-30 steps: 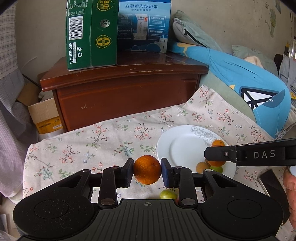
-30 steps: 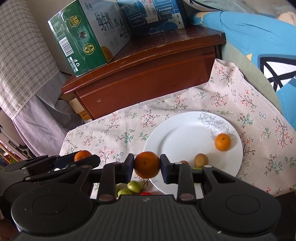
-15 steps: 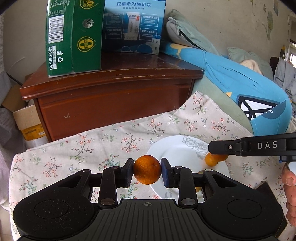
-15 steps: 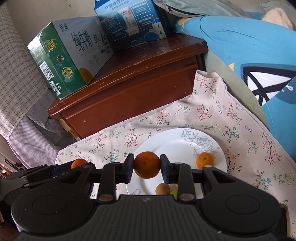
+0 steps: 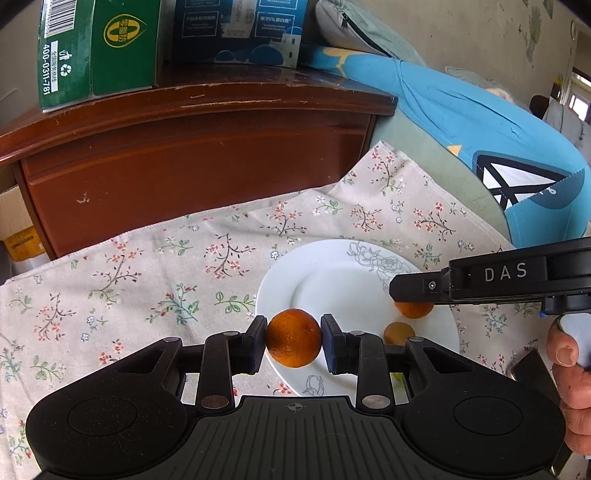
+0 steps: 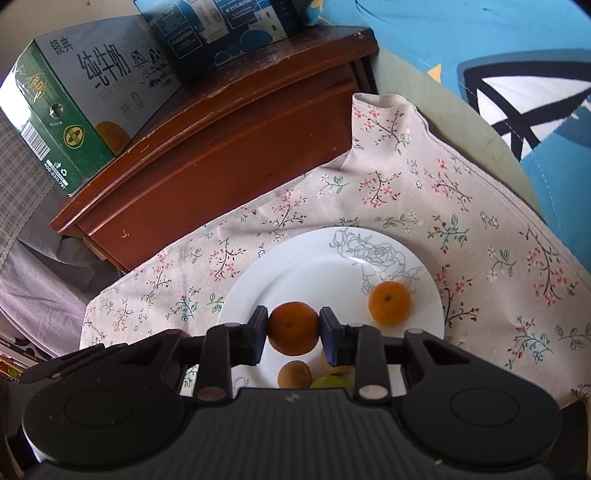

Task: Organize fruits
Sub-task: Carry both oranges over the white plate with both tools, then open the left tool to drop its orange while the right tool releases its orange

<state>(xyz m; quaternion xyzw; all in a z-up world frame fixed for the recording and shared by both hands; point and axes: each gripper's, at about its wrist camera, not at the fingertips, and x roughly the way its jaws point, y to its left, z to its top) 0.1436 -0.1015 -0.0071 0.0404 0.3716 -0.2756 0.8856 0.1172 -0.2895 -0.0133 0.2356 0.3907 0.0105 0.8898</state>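
Note:
My left gripper (image 5: 294, 343) is shut on an orange (image 5: 294, 342) and holds it over the near left rim of a white plate (image 5: 332, 273). My right gripper (image 6: 293, 334) is shut on a second orange (image 6: 293, 333) above the same plate (image 6: 314, 266). On the plate lie a small orange (image 6: 389, 302), a brown kiwi (image 6: 294, 374) and a green fruit (image 6: 330, 382). In the left wrist view the right gripper's black body (image 5: 498, 280) crosses over the plate's right side, partly hiding the small orange (image 5: 413, 309) beside the kiwi (image 5: 398, 332).
A floral cloth (image 6: 480, 229) covers the table. Behind it stands a dark wooden cabinet (image 5: 192, 155) with a green carton (image 5: 96, 48) and a blue box (image 5: 236, 29) on top. A blue cushion (image 5: 480, 140) lies at the right.
Both grippers, each still holding its orange, have moved forward and closer over the plate. The plate looks larger and nearer in both views.

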